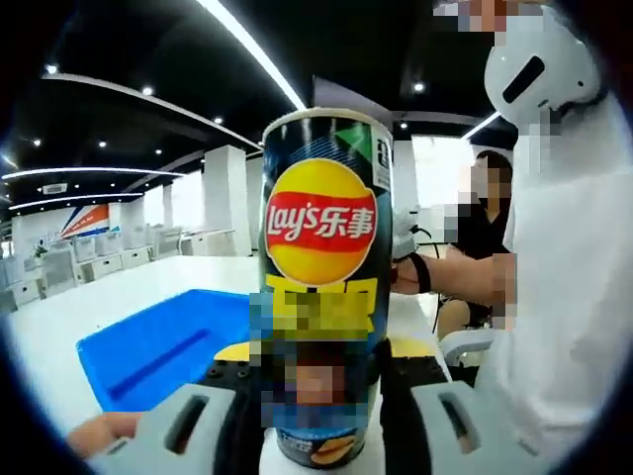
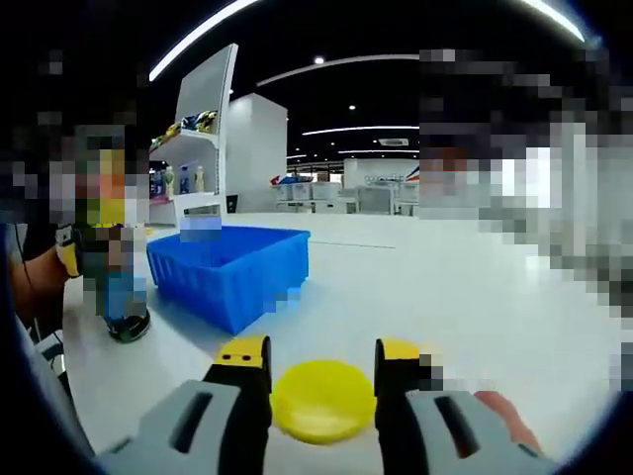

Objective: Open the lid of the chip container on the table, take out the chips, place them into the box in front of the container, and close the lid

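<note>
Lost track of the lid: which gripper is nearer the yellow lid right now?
Right. The right gripper has the yellow lid between its jaws on the table; the left gripper is off holding the chip can.

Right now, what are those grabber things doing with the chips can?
A person works two grippers. The left gripper is clamped around a tall Lay's chip can, held upright beside the blue box on the white table. The right gripper holds the can's yellow lid between its jaws, so the can is open.
</note>
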Action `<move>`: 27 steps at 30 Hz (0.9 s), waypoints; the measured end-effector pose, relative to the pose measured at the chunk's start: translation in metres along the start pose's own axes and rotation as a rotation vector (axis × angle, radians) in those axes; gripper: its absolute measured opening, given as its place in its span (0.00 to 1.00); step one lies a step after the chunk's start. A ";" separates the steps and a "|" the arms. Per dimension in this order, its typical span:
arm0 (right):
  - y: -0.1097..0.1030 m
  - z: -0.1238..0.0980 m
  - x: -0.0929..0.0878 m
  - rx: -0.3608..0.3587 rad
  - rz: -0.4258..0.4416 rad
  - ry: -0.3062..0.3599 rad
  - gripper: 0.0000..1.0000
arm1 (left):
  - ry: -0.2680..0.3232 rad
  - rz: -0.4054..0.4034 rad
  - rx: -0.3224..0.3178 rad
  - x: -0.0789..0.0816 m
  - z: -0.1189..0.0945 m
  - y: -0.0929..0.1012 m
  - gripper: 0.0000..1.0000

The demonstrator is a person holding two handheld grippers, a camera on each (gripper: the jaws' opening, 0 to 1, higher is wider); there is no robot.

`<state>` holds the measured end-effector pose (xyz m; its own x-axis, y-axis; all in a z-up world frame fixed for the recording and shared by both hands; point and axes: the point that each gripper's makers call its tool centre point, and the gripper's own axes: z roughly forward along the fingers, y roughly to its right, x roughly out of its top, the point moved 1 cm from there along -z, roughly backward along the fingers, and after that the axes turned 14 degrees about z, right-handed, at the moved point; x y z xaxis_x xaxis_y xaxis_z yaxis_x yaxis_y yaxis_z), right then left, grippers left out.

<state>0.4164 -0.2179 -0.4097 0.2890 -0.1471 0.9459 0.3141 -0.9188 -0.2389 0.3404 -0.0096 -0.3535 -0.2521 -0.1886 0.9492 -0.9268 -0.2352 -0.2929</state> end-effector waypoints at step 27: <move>-0.008 -0.007 0.007 0.012 -0.015 0.028 0.40 | -0.440 0.301 -0.156 -0.004 -0.055 -0.003 0.44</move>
<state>0.4091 -0.2141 -0.3993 0.2592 -0.1435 0.9551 0.3292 -0.9165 -0.2271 0.3285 0.0438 -0.3497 -0.4032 -0.6140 0.6785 -0.8703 0.0282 -0.4917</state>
